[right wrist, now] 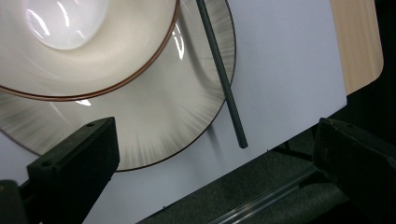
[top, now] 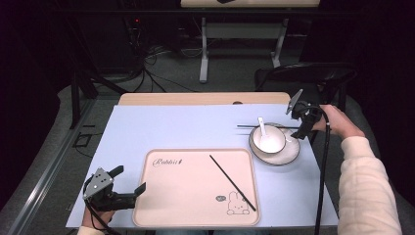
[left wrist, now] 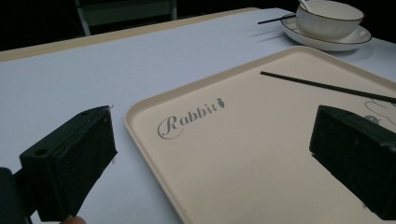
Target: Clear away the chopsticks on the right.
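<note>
The chopstick [top: 232, 182] lies on the tray [top: 195, 215]. Another chopstick [right wrist: 222, 74] leans on the plate [top: 288, 155] beside it. Both hand-held grippers, left [top: 131, 180] and right [top: 302, 128], gape wide.

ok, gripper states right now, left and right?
Left gripper: open, empty, at the beige plastic tray's near-left corner.
Right gripper: open, empty, over the thin black chopstick beside the white plate.

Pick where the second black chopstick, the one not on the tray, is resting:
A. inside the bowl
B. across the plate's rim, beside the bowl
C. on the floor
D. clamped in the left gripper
B: the chopstick lies across the plate rim beside the bowl, ungripped.
</note>
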### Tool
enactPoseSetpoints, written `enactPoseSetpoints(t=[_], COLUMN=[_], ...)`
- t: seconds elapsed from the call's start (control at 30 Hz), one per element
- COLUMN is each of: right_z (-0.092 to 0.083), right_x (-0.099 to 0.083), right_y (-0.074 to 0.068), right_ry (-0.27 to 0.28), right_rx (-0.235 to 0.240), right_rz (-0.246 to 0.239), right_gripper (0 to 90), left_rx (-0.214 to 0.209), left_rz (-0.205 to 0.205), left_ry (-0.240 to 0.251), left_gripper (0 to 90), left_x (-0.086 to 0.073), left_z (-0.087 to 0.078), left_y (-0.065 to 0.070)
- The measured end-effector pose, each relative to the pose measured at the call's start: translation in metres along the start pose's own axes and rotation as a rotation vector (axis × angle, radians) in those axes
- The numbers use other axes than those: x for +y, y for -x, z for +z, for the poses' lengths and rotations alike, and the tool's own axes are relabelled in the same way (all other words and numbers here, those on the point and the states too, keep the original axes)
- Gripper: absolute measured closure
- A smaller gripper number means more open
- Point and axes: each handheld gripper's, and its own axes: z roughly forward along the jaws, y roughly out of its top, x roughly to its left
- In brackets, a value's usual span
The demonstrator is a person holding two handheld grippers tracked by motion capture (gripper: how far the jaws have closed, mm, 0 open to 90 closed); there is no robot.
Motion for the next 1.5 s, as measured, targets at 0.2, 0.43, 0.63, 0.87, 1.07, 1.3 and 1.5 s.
enactPoseSetpoints(t=[0.2, 0.43, 0.63, 0.87, 1.07, 1.3, 1.5], right_z=[0.016, 0.028, 0.042, 0.053, 0.058, 0.062, 0.065], right_x=[0.005, 0.011, 0.021, 0.028, 0.028, 0.027, 0.027], right_y=[0.004, 0.004, 0.001, 0.0, -0.002, 0.0, -0.002], right_ry=[-0.016, -0.022, -0.018, -0.036, -0.042, -0.058, -0.072], right_rx=[-0.019, -0.066, -0.077, -0.056, -0.041, -0.029, -0.016], right_rz=[-0.004, -0.033, -0.069, -0.097, -0.083, -0.08, -0.075], right_gripper=[15.1, 37.1, 48.8, 63.2, 67.7, 73.3, 78.3], left_rx=[0.003, 0.005, 0.004, 0.004, 0.005, 0.006, 0.004], left_rz=[-0.006, -0.004, -0.002, -0.005, -0.006, -0.007, -0.008], left_ry=[-0.002, -0.002, 0.0, -0.002, -0.003, -0.001, 0.003], left_gripper=[0.1, 0.1, 0.1, 0.1, 0.1, 0.1, 0.1], left_x=[-0.001, -0.001, -0.001, -0.001, -0.001, -0.001, -0.001], left_z=[0.0, -0.001, -0.002, -0.002, -0.002, -0.002, -0.002], left_y=[0.0, 0.0, 0.0, 0.0, 0.0, 0.0, 0.0])
